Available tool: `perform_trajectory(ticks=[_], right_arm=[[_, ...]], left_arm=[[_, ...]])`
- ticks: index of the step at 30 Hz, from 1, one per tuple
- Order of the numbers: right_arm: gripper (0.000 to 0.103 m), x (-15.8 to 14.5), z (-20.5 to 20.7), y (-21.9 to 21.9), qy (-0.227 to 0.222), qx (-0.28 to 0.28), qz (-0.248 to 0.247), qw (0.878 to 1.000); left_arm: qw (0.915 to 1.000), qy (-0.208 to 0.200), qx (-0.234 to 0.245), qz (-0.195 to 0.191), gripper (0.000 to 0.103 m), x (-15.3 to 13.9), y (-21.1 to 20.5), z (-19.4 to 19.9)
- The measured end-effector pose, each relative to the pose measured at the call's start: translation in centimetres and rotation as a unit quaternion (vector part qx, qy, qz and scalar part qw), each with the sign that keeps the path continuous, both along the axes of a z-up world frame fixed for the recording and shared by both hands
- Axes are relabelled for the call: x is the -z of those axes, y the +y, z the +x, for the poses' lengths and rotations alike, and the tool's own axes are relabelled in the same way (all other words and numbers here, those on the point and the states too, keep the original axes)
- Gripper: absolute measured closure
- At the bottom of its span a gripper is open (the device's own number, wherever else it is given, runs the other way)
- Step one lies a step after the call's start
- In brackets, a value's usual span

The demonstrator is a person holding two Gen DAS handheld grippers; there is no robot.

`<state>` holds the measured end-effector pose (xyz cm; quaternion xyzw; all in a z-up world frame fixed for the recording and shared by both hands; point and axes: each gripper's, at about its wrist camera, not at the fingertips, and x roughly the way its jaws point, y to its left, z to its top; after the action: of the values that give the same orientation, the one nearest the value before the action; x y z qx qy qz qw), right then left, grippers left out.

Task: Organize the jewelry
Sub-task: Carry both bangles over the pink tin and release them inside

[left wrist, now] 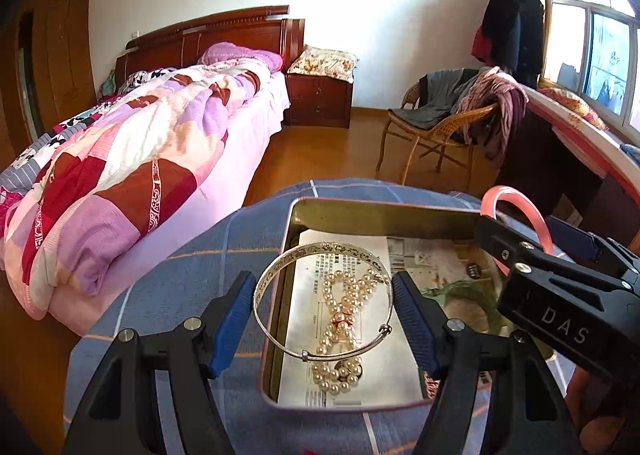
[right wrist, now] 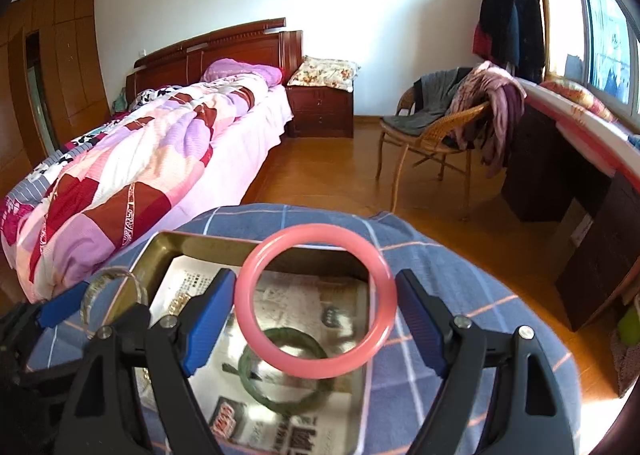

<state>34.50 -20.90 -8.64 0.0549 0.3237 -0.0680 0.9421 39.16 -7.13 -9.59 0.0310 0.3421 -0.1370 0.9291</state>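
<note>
My left gripper (left wrist: 324, 307) is shut on a thin silver bangle (left wrist: 276, 267) and holds it above a metal tin (left wrist: 384, 215) lined with newspaper. A pearl necklace (left wrist: 340, 331) lies in the tin under the bangle. My right gripper (right wrist: 316, 315) is shut on a pink bangle (right wrist: 384, 287) and holds it above the same tin (right wrist: 168, 243). A green bangle (right wrist: 288, 407) lies on the newspaper below it. The right gripper also shows at the right of the left wrist view (left wrist: 536, 239), with the pink bangle (left wrist: 516, 195).
The tin stands on a round surface under a blue checked cloth (left wrist: 192, 279). A bed (left wrist: 132, 159) is at the left, a wicker chair (left wrist: 436, 131) with clothes at the right, a dark desk (right wrist: 580, 191) further right.
</note>
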Motion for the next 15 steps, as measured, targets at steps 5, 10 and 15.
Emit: perform_trajectory(ticks=[5, 10, 15], right_arm=[[0.019, 1.0, 0.6, 0.5, 0.009, -0.011, -0.005, 1.000], [0.019, 1.5, 0.8, 0.3, 0.008, -0.011, -0.007, 1.000], [0.019, 1.6, 1.0, 0.2, 0.008, -0.008, -0.006, 1.000]], left_arm=[[0.9992, -0.012, -0.001, 0.037, 0.033, 0.8, -1.1, 0.2], [0.9971, -0.034, -0.007, 0.067, 0.033, 1.2, -1.9, 0.3], [0.9979, -0.024, -0.010, 0.060, 0.033, 1.6, -1.8, 1.1]])
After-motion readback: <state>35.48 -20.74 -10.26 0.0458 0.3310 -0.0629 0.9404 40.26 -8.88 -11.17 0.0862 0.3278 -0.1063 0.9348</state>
